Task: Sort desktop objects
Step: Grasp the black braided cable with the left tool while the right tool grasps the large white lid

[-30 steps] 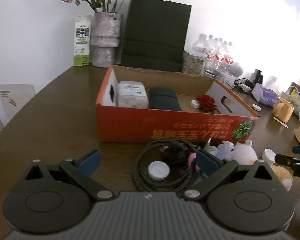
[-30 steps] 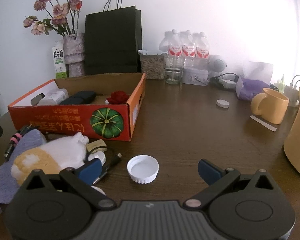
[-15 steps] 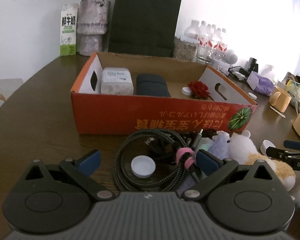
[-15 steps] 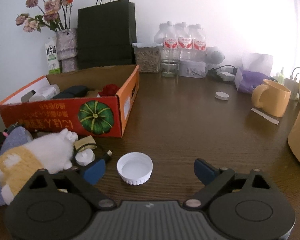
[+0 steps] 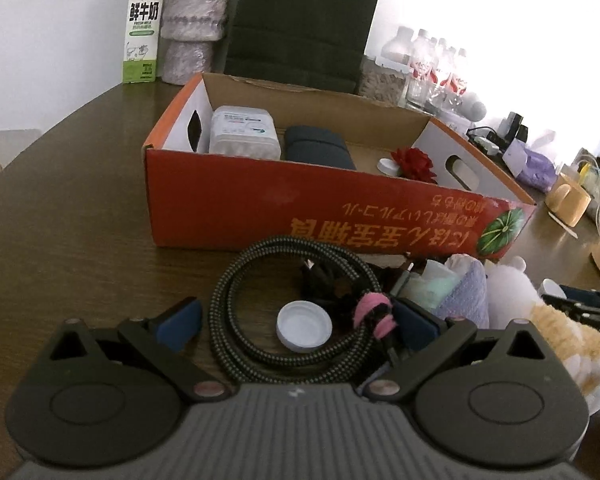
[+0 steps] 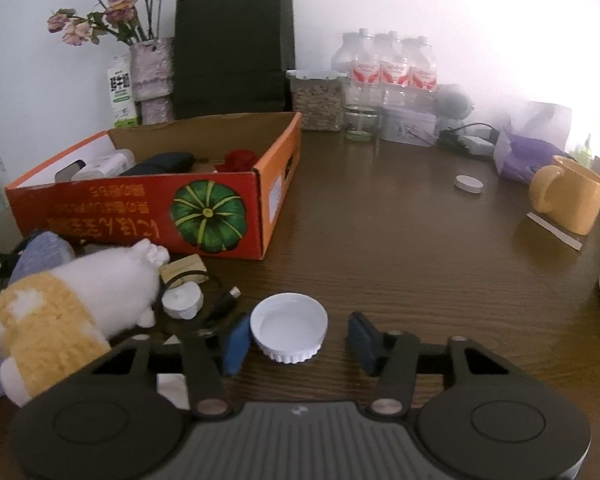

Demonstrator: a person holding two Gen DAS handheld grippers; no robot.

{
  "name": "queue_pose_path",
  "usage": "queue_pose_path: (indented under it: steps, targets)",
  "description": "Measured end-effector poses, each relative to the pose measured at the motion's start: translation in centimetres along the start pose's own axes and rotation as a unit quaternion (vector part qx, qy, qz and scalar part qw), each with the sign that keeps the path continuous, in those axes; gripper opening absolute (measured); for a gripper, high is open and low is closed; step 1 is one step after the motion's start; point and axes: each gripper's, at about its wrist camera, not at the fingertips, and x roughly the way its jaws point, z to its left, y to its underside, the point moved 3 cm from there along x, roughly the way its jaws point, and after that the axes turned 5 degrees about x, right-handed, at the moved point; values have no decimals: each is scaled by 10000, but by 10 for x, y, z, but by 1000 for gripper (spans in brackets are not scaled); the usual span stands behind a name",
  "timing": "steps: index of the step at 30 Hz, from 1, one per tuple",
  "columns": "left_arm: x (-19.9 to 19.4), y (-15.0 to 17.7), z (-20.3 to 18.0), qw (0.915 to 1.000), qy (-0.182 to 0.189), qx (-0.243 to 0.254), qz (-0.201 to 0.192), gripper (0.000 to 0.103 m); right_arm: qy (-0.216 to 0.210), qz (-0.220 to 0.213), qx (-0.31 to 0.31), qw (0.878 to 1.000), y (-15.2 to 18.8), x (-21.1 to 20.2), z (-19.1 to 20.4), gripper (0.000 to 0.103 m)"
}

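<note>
The wide white ribbed plastic cap (image 6: 288,332), near on the brown table (image 6: 420,248) right of the orange cardboard box (image 6: 148,208), sits between the right gripper (image 6: 294,338)'s closing fingers (left pad touching, right apart), so centre it before squeezing; left gripper (image 5: 296,322) spread.

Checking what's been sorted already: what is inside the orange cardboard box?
Inside the orange cardboard box: a white plastic container, a dark pouch, a white cap and a red fabric rose. The near wall hides the box's floor.
</note>
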Motion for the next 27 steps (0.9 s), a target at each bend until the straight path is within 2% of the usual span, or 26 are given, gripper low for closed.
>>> queue_pose_path:
  steps: [1,11,27]
  targets:
    - [0,0,-1,10000,-10,32,4,97,-2,-8,-25,10000,0,0,1,39]
    - [-5,-3,-7,9995,-185,241,13,95,4,-46,-5,10000,-1,-2,2,39]
    - [-41,-21,-8,9988,-124,242,-408,94,-127,-566,-97,9983,-27,-28,16,39]
